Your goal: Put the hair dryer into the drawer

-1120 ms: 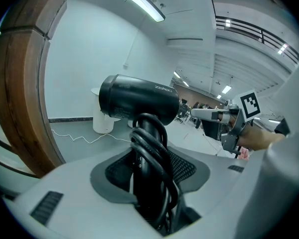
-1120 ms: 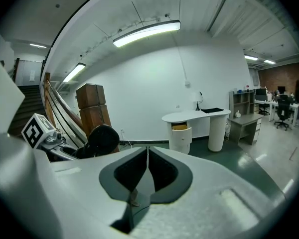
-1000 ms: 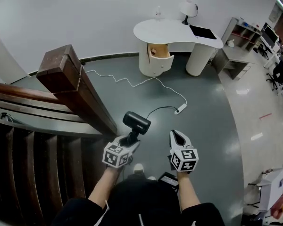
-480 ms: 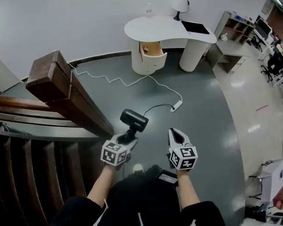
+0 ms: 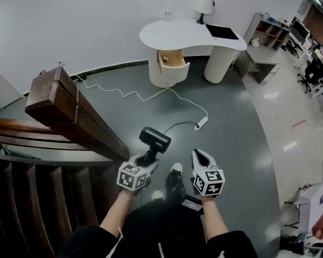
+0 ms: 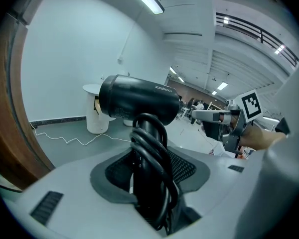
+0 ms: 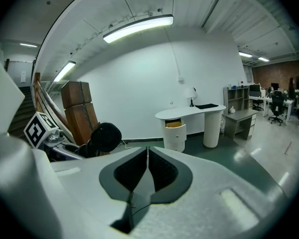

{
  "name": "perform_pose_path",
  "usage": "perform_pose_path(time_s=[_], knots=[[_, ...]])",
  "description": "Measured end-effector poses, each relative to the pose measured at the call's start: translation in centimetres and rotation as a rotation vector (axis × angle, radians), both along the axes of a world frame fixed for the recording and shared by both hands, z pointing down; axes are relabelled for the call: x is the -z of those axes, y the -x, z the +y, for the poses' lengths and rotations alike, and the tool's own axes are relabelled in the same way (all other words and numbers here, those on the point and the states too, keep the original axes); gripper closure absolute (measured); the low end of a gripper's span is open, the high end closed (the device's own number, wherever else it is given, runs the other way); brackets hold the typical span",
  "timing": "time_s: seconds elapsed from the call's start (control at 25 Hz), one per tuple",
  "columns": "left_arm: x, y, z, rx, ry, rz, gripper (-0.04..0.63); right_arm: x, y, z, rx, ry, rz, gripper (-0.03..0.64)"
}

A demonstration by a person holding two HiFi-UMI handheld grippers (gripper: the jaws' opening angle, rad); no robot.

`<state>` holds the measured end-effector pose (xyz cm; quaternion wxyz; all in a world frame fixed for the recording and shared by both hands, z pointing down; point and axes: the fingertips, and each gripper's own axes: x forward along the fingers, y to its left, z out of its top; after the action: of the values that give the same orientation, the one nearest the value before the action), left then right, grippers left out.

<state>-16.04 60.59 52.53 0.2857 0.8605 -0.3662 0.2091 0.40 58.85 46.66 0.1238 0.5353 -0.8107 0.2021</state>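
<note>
A black hair dryer stands upright in my left gripper, which is shut on its handle; the cord is wound round that handle. Its barrel fills the middle of the left gripper view. My right gripper is beside it, shut, with nothing between its jaws. Far ahead stands a white curved desk whose rounded drawer hangs open, showing a wooden inside. The same desk and drawer appear in the right gripper view.
A dark wooden newel post and banister run along my left, with stair treads below. A white cable and power strip lie on the grey floor between me and the desk. A lamp and a black pad sit on the desk.
The view has shifted slightly forward toward the desk, and a shoe has stepped into view between the grippers. Both grippers keep their hold and spacing.
</note>
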Motion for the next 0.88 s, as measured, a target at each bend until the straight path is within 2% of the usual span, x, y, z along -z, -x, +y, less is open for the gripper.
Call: perform_pose_path(time_s=[0.32,0.88], knots=[[-0.3,0.0,-4.0,0.004,-0.002,-0.018,0.396,-0.5,0.8,-4.7,0.022,0.006,-0.017,0.611],[0.4,-3.4,-14.3,0.035,0.003,-0.012,0.396,0.0,-2.2,-14.9,0.069,0.022,-0.007,0.611]])
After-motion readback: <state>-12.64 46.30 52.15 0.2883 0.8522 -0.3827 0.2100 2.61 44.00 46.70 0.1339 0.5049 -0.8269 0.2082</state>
